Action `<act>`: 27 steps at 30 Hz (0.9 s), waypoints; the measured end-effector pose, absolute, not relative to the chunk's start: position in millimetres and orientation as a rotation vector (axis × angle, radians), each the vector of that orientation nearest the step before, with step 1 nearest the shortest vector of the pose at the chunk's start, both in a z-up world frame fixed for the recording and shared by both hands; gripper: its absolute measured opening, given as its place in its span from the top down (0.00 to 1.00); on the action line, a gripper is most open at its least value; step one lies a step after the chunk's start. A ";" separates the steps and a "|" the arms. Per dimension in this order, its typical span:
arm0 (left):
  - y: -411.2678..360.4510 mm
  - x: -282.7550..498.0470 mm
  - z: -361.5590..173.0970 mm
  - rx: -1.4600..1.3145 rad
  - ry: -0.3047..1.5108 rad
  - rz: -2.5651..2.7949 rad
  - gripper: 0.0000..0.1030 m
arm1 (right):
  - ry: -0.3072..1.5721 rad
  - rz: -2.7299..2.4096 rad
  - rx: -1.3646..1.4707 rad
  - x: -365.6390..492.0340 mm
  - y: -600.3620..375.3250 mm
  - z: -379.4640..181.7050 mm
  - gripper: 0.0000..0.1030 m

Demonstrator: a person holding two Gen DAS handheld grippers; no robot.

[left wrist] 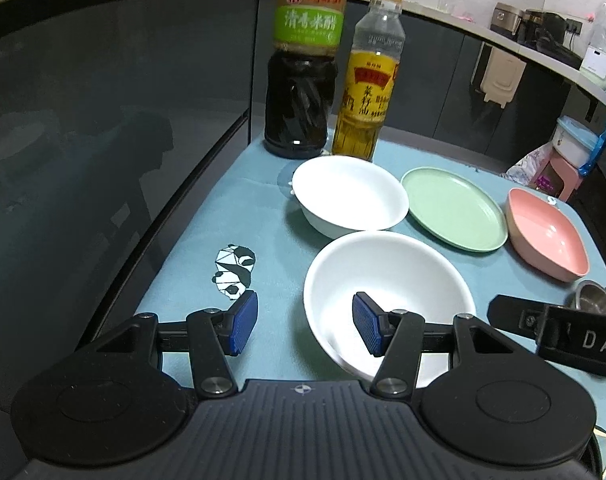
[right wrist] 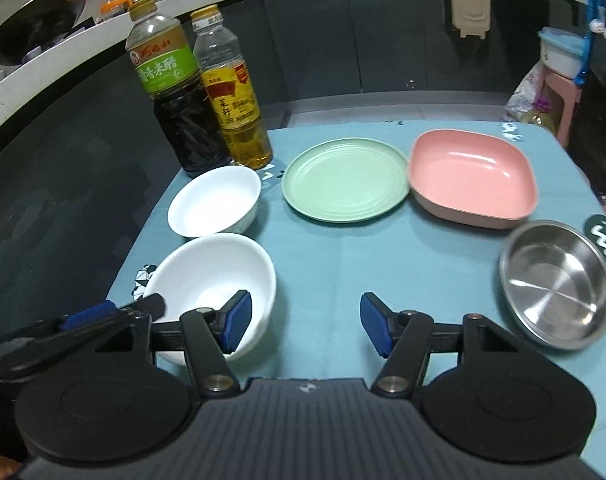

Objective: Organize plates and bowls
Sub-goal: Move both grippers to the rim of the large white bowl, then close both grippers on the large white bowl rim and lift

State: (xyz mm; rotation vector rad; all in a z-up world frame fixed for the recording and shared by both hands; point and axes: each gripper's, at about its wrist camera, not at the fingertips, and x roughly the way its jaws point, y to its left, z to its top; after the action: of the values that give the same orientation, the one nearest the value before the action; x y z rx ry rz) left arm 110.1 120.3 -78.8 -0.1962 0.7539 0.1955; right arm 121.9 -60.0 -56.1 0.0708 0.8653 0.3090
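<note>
**Left tool straddling near bowl rim, nothing gripped**

Left gripper (left wrist: 305, 326) spread wide, one pad inside the near white bowl (left wrist: 387, 280), one outside its wall. Right gripper (right wrist: 305, 326) also spread, empty, bowl at its left finger. Second white bowl (left wrist: 349, 196) just ahead (touching, seemingly). Risk: a shallow pinch on glazed rim slips, knocking the bottles (left wrist: 303, 80) beyond.

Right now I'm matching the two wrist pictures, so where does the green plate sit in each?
Left wrist view: green plate right of centre, between the far white bowl and the pink dish.
Right wrist view: green plate at upper centre, left of the pink dish.
Shared landmark: the yellow-labelled oil bottle.
</note>
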 end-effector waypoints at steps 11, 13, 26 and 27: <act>126.0 128.6 -93.0 -0.218 0.784 0.187 0.52 | 0.924 0.331 0.070 141.2 -46.1 -74.6 0.42; 125.8 130.9 -95.1 -0.219 0.790 0.185 0.52 | 0.928 0.333 0.064 142.8 -44.4 -76.3 0.43; 121.3 136.6 -100.2 -0.211 0.789 0.112 0.83 | 0.984 0.365 0.077 152.5 -39.3 -87.9 0.90; 120.4 135.6 -99.0 -0.207 0.784 0.106 0.84 | 0.984 0.369 0.077 152.3 -39.0 -87.5 0.91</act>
State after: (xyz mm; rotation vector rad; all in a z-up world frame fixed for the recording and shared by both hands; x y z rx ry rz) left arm 135.6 120.4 -99.0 -0.2066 0.7844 0.1063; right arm 152.3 -39.0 -87.5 0.0770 0.9839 0.3694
